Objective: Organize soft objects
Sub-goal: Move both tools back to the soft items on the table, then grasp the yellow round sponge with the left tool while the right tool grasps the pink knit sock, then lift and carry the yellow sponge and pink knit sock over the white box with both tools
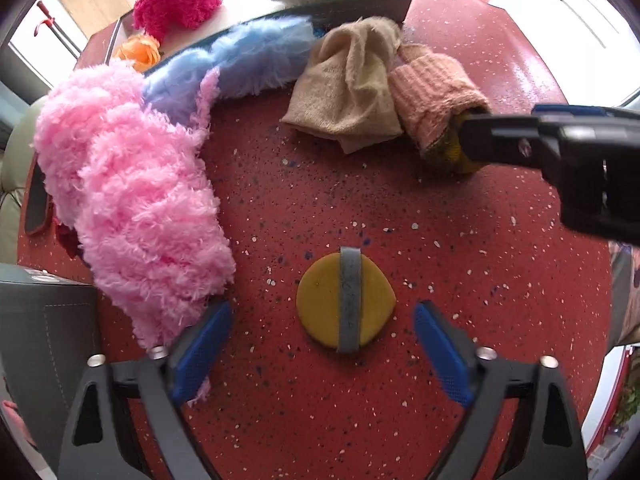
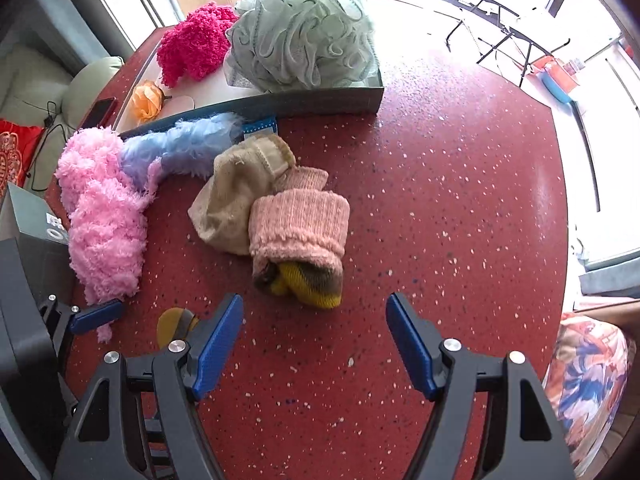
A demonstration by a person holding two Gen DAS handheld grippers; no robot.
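Yellow, round and flat, the powder puff (image 1: 346, 300) with its grey strap lay bare on the red speckled table (image 1: 460, 60), square between the left gripper's (image 1: 322, 350) blue pads, which stood apart on either side, touching nothing. A strand of the pink fluffy duster (image 1: 132, 208) brushed the left-hand pad (image 1: 200, 350). My read: this was the pick of the puff, and it wanted a straight drop so the pads met the disc's edges and not the fluff beside it.

Over on the other side, the right gripper (image 2: 314, 346) hung wide open and empty just short of the pink knitted sock (image 2: 298, 220), yellow toe poking out, with the beige sock (image 2: 230, 204) touching it. Behind them, against the table's far edge, sat the grey tray (image 2: 320, 100) already carrying the mint bath pouf (image 2: 300, 36) and the magenta fluffy piece (image 2: 192, 48). The blue fluffy duster (image 2: 184, 148) lay along the tray's front wall.
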